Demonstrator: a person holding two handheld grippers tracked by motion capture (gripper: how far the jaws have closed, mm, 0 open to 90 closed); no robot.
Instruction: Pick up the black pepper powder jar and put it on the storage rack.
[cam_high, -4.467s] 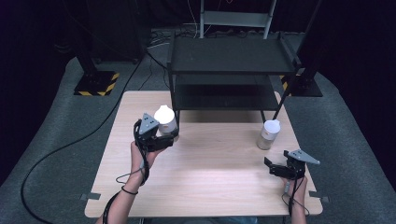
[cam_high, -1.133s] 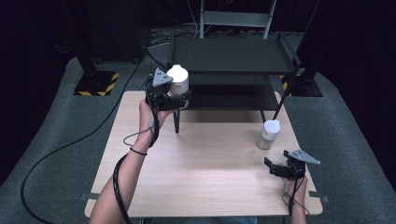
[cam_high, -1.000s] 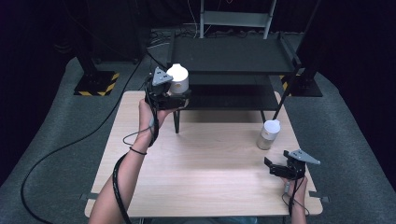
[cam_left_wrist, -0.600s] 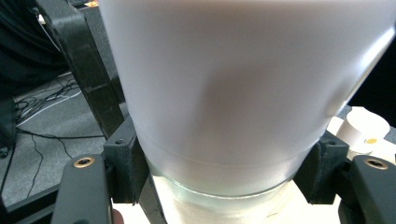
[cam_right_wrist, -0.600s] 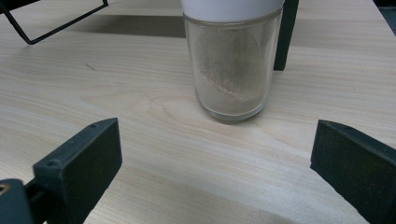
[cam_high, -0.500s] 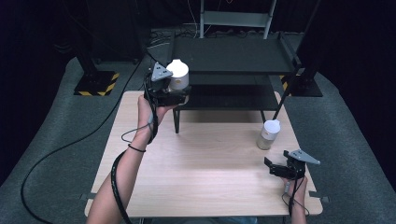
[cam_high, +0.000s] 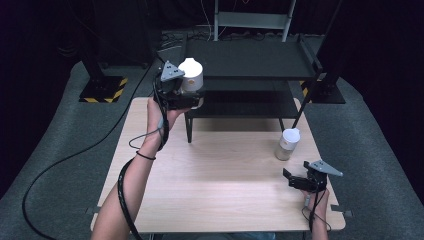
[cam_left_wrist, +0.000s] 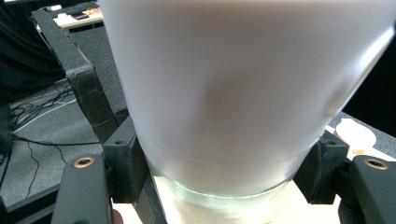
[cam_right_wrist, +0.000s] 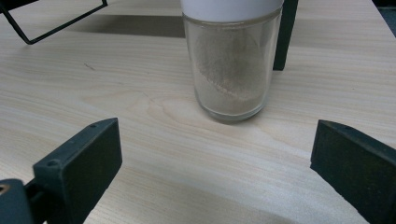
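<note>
- The right tongs (cam_high: 295, 180) sit low at the near right of the light wooden surface (cam_high: 225, 190). They are spread wide and hold nothing.
- Just past them stands a glass jar with a white lid and pale powder inside (cam_right_wrist: 231, 60). It is upright on the surface, beside a leg of the black metal shelf rack (cam_high: 250, 60).
- Farther off on the left, the left tongs (cam_high: 187, 97) are up in the air. They are closed around a second glass jar with a big white lid (cam_high: 191, 75), gripping it just under the lid.
- This jar is at the near left corner of the rack, about level with the top shelf.
- The step looks like putting the held jar up on the rack. Next, the person likely needs to move it over the top shelf, set it down flat, and then let go.
- The lid is so close in the left gripper view that the jar's bottom is cut off.
- What is in that jar is hard to tell.
</note>
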